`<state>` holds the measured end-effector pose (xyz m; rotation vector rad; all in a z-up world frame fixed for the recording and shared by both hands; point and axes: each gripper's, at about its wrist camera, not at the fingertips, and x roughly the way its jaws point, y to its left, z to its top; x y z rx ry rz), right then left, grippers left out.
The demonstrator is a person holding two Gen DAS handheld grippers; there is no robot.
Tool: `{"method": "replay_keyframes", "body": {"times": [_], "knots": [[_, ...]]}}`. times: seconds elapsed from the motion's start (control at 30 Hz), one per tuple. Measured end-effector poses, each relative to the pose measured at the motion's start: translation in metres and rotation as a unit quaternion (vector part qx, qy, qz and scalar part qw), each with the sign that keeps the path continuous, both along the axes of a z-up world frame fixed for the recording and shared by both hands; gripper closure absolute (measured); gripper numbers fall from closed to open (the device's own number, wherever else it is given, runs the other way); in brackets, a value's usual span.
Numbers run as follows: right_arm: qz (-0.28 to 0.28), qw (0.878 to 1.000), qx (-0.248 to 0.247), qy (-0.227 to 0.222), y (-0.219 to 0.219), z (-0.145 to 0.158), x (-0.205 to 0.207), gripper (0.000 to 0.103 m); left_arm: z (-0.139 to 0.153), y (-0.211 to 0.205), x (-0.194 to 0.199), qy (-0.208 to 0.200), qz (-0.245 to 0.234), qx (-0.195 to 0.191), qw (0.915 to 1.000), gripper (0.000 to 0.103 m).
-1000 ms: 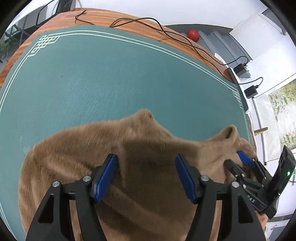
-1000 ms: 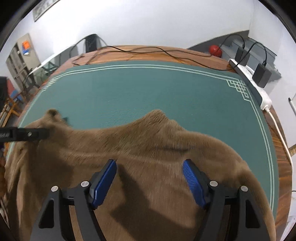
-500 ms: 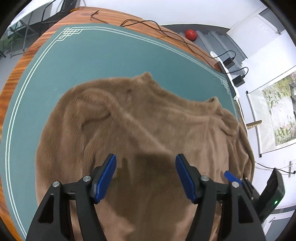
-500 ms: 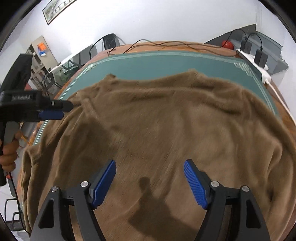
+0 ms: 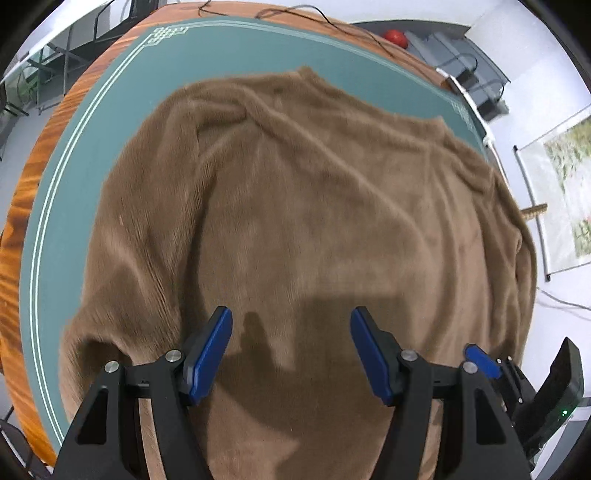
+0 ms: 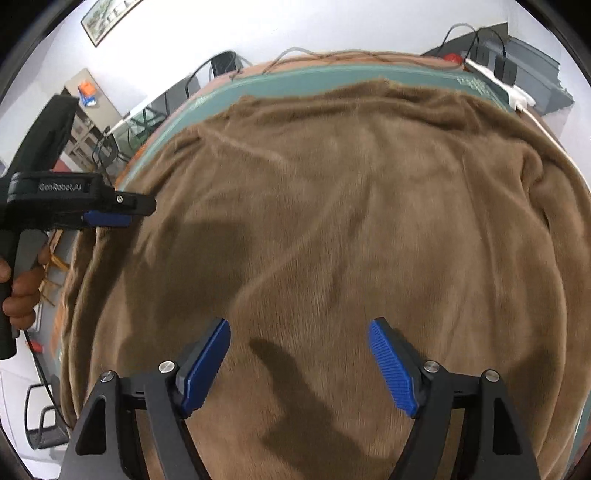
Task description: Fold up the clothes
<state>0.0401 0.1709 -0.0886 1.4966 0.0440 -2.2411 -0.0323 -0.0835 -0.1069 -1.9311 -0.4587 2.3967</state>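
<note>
A fuzzy brown sweater (image 5: 314, 206) lies spread over the green table mat (image 5: 74, 155) and fills most of both views; it also shows in the right wrist view (image 6: 351, 206). My left gripper (image 5: 291, 332) is open and empty, hovering above the sweater's near part. My right gripper (image 6: 299, 343) is open and empty above the sweater too. The right gripper shows at the lower right of the left wrist view (image 5: 480, 360). The left gripper shows at the left of the right wrist view (image 6: 110, 218), over the sweater's left edge.
The mat lies on a wooden table (image 5: 33, 177). Black cables (image 5: 332, 22) run along the far edge, with a power strip (image 5: 476, 110) and a red ball (image 5: 395, 37) beyond. The sweater hangs over the table's right side.
Both grippers have pulled back and risen from the sweater's far edge, so much more of the sweater shows now. Both stay open. The sweater lies spread out.
</note>
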Motion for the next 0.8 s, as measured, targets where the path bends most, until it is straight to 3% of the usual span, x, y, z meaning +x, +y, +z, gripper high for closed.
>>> {"method": "replay_keyframes", "body": {"times": [0.13,0.33,0.5,0.8], "knots": [[0.004,1.000,0.011,-0.007,0.006,-0.010,0.014,0.023,-0.013,0.014,0.014,-0.018,-0.002,-0.022,0.9996,0.032],[-0.012,1.000,-0.003,0.016,0.019,0.004,0.027,0.023,-0.005,0.026,0.034,-0.010,-0.007,-0.025,0.9996,0.032],[0.001,1.000,0.020,-0.001,0.016,-0.010,0.038,0.022,-0.006,0.031,0.050,-0.018,-0.009,-0.036,0.9992,0.032],[0.022,0.999,0.034,0.020,0.017,-0.016,0.062,0.018,-0.004,0.027,0.082,-0.020,0.001,-0.044,0.9988,0.032]]}}
